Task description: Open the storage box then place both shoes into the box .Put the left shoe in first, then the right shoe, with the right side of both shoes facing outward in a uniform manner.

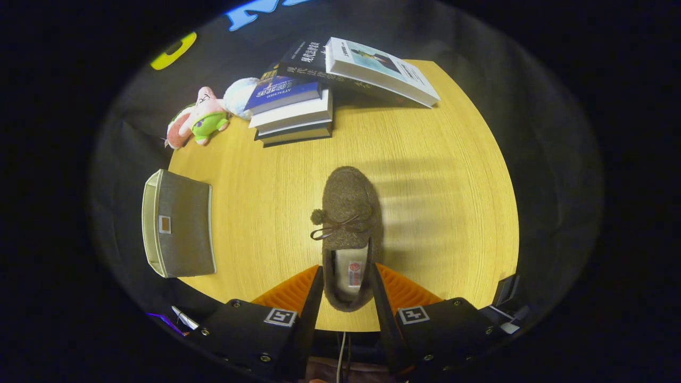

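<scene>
- The gripper (347, 290) is closed on the heel of a brown slipper (348, 229), one finger pressing each side.
- The slipper's toe points away over the yellow bench (436, 175).
- A grey storage box (178, 231) sits well off to the gripper's left.
- Beyond lie stacked books (292, 114) and plush toys (199, 119).

1 shoe (348, 223), 1 box (178, 231), 5 books (291, 109), 2 plush toys (199, 117).
</scene>
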